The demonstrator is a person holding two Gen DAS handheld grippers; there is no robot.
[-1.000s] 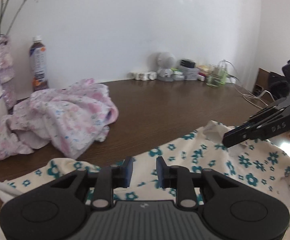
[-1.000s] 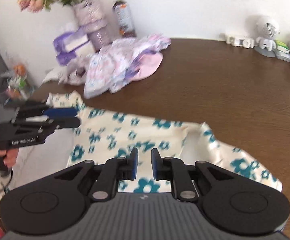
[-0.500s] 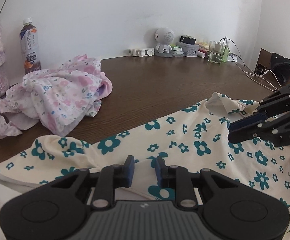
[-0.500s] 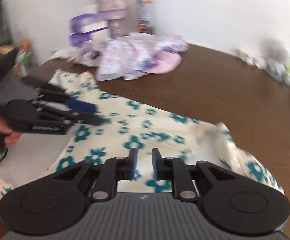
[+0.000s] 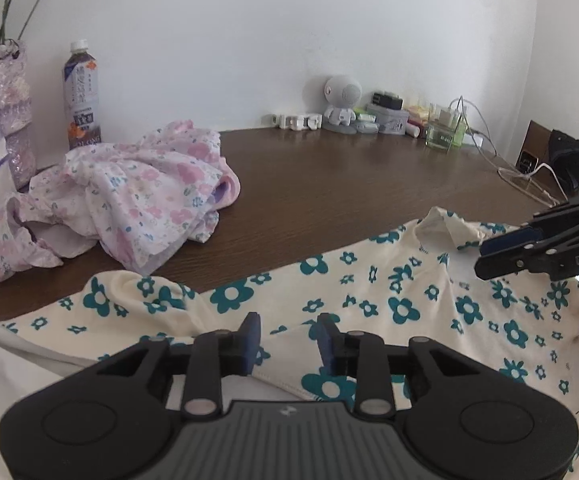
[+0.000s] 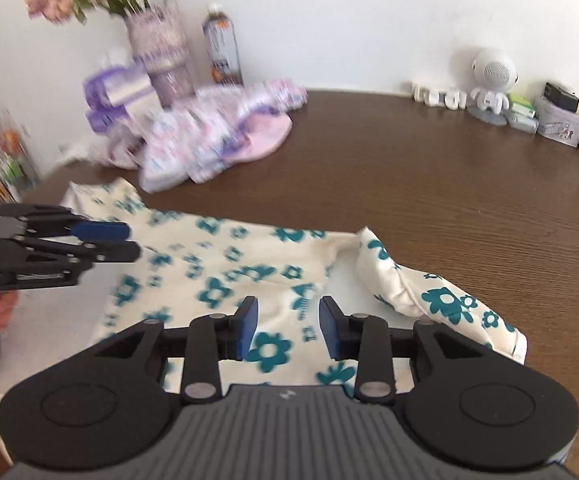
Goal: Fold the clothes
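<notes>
Here the cream garment with teal flowers (image 5: pixel 369 292) is seen spread along the near edge of the table (image 5: pixel 349 184), one end bunched. The fingers of the left gripper (image 5: pixel 287 340) and right gripper (image 6: pixel 288 330) are parted over it, nothing held. Whether spreading or a fold is in hand cannot be settled. "DAS" is read on the right gripper; the bottle (image 5: pixel 82 96) label stays illegible

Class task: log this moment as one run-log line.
left hand-held gripper: open, empty | right hand-held gripper: open, empty | shirt: spread, unfolded | table
</notes>
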